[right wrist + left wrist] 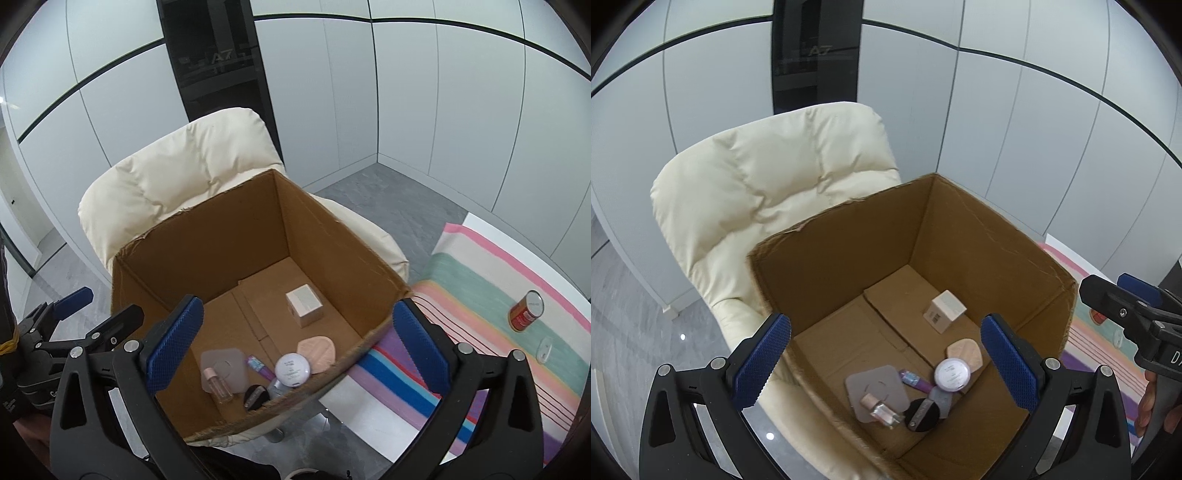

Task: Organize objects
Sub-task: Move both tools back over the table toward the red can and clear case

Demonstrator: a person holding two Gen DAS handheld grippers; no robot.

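An open cardboard box (960, 221) (207, 254) rests on a cream chair. Inside lie a small white carton (945, 309) (305, 304), a round white compact (952, 374) (292, 370), a peach pad (964, 350) (317, 350), a purple tube (915, 380) (258, 365), a black puff (923, 414) (253, 396), a clear bottle (882, 408) (217, 384) and a grey square pad (875, 384) (225, 363). My left gripper (886, 365) hangs open above the box with nothing between its fingers. My right gripper (299, 350) is open and bare over the box's near right edge.
The cream padded chair (768, 192) (184, 173) backs the box. To the right a striped cloth (480, 317) covers a white table with a red can (526, 309) and a small clear item (543, 349) on it. Grey panelled walls surround.
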